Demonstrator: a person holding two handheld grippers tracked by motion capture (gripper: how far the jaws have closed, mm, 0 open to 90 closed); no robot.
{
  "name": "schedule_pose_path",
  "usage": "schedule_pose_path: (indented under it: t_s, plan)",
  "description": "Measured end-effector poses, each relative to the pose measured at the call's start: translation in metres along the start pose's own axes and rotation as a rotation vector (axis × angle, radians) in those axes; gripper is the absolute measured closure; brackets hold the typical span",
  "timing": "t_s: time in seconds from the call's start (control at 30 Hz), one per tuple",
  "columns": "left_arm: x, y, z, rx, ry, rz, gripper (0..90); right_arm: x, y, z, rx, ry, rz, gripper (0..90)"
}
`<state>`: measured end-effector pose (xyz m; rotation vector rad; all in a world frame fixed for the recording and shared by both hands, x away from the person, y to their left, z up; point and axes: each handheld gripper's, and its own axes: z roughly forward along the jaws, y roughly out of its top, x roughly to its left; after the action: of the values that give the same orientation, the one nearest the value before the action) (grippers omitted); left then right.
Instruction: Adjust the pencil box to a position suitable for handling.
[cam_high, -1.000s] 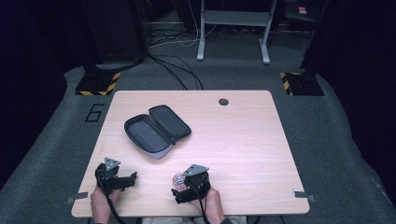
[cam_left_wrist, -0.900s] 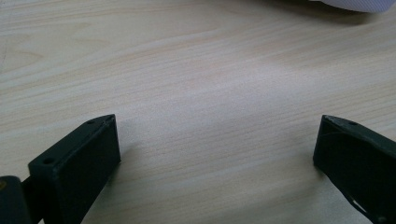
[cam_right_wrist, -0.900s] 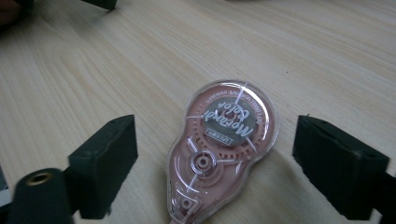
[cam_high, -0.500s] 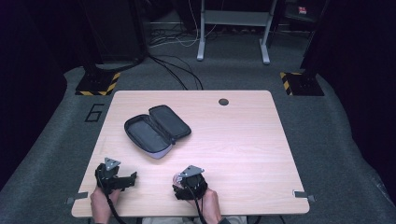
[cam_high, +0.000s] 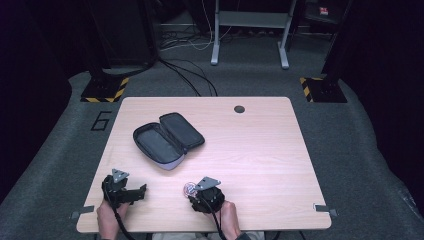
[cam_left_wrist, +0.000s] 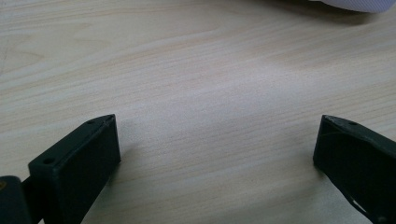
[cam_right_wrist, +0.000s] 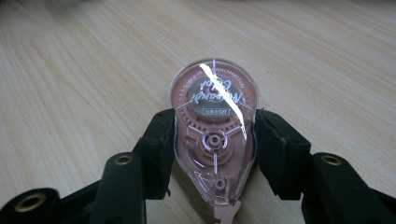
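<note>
High view, table: a pale wooden table (cam_high: 260, 150) with an open dark pencil case (cam_high: 167, 140) lying flat on its left half, lid folded back.
High view, right gripper: the right gripper (cam_high: 197, 192) sits near the front edge, its tips at a small pink tape roller (cam_high: 190, 188); the case lies well apart, up and to the left.
High view, left gripper: the left gripper (cam_high: 137, 192) rests low by the front left corner, pointing to the right across the table, nothing at its tips.
Left gripper view: the left gripper (cam_left_wrist: 217, 140) has its jaws spread wide over bare wood, holding nothing; a pale edge of the pencil case (cam_left_wrist: 355, 3) shows at the top right.
Right gripper view, grip: the right gripper (cam_right_wrist: 212, 140) has just been closing and its jaws now press on both flanks of the tape roller (cam_right_wrist: 212, 135), a clear pink shell lying flat on the table, rounded end away from the hand, tip towards it.
Step in hand: judged as picking up the roller, likely to carry it to the open case.
Doing it well: the shell is smooth and tapers towards its tip, so the hold could slip towards the narrow end; lift straight up and slowly, keep the roller level, and check it rises with the jaws before swinging across.
Left hand's part: keep it off the path, or ready to steady the case.
</note>
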<state>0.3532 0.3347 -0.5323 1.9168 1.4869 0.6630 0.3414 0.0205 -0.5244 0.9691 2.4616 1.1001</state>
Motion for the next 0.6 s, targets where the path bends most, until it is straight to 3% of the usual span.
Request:
schedule_pose_path:
  t_s: [0.1, 0.37, 0.57, 0.6]
  plan:
    - [0.000, 0.000, 0.000, 0.000, 0.000, 0.000, 0.5, -0.001, 0.000, -0.001, 0.014, 0.014, -0.007, 49.8]
    - [0.000, 0.000, 0.000, 0.001, -0.001, 0.001, 0.5, -0.003, 0.001, -0.008, -0.028, 0.005, -0.003, 49.8]
    - [0.000, 0.000, 0.000, -0.002, 0.001, 0.000, 0.5, -0.011, 0.002, -0.022, -0.055, -0.024, 0.010, 49.8]
    - [0.000, 0.000, 0.000, -0.002, 0.001, 0.000, 0.5, -0.017, 0.001, -0.027, -0.070, -0.043, 0.006, 49.8]
